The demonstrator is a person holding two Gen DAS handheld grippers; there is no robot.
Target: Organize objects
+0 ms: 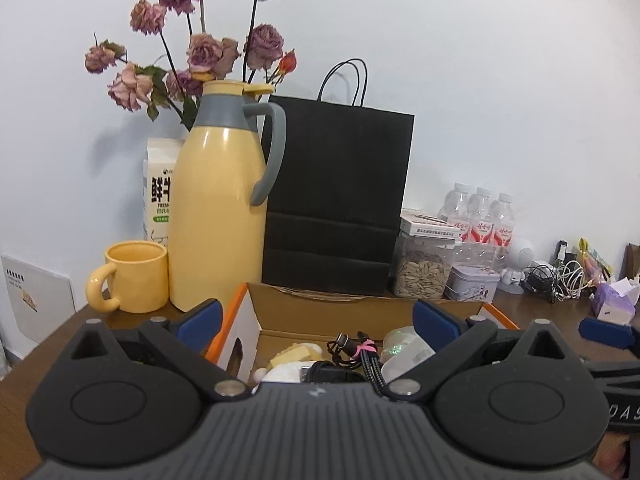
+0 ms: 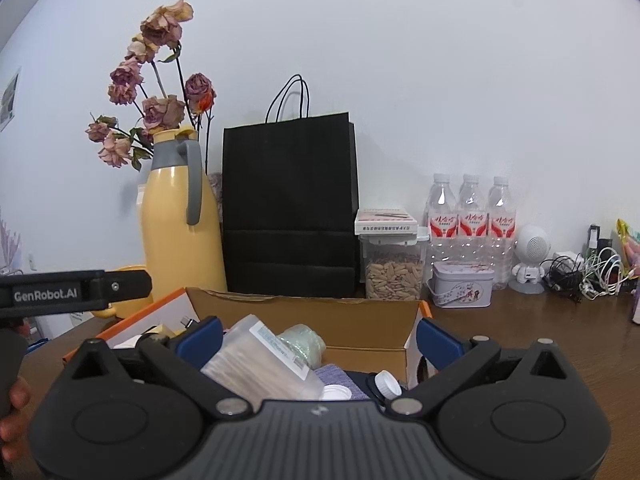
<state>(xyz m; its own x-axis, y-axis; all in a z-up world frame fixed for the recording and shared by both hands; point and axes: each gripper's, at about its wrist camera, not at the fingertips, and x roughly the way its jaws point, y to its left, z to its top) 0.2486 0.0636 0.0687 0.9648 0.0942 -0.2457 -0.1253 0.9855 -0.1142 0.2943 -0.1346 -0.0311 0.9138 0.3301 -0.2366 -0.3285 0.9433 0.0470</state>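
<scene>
The left tool point(image 1: 316, 320) is seen with its blue-padded fingers point(image 1: 200, 316) spread to their widest, and nothing is pinched or touched between them. It is held just above the near edge of an open cardboard box point(image 1: 340, 306) with orange trim, which stands on the brown desk point(image 1: 540, 304). Inside the box, a bundle of black cables point(image 1: 352, 354) tied with a pink band, a pale yellow item and a white item are seen from the left wrist. The right tool point(image 2: 318, 338) is likewise spread wide and empty; below its gap a clear plastic container point(image 2: 260, 364), a crumpled clear wrapper point(image 2: 302, 344) and a white-capped bottle point(image 2: 387, 384) are found lying in the same box. Part of the left tool's black arm is caught at the left edge of the right wrist view, and a hand point(image 2: 14, 412) is glimpsed beneath it. Behind the box a yellow thermos jug point(image 1: 218, 208), a yellow mug point(image 1: 134, 276), a milk carton point(image 1: 160, 192), a black paper bag point(image 1: 336, 196) and dried roses point(image 1: 204, 52) are ranged against the wall, with a seed jar point(image 2: 394, 268), a tin point(image 2: 460, 284) and water bottles point(image 2: 472, 216) further right.
</scene>
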